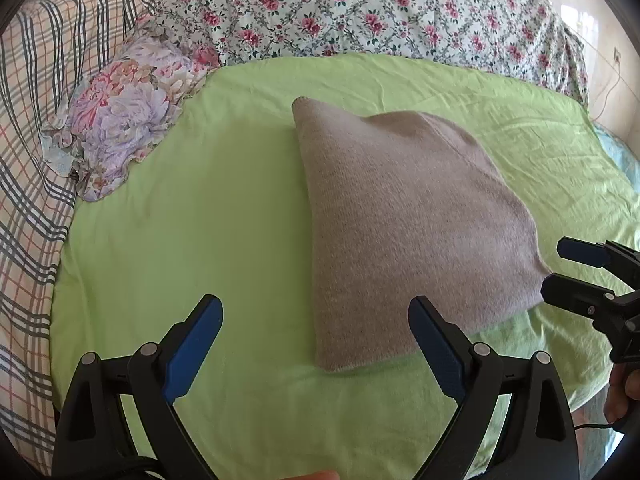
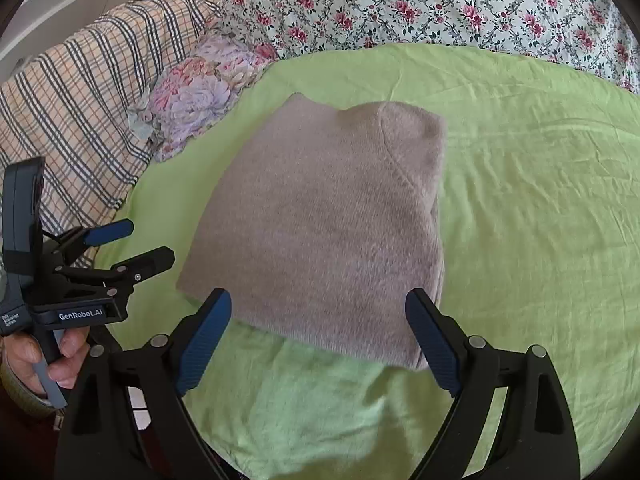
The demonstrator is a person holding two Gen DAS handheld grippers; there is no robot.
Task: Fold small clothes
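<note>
The folded beige knit garment (image 2: pixel 320 224) lies flat in the middle of the green sheet (image 2: pixel 540 208), with its seam showing toward the far right corner. My right gripper (image 2: pixel 318 336) hangs over the garment's near edge with its blue pads wide apart, holding nothing. My left gripper (image 1: pixel 316 344) is spread too, near the garment's near left corner. Beyond the garment sit a floral pillow (image 2: pixel 192 92), a plaid blanket (image 2: pixel 80 92) and a rose-print quilt (image 2: pixel 440 4).

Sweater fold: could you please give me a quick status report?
Left claw and right claw open, empty. Beige sweater lies folded on green sheet. Nothing in the way.
</note>
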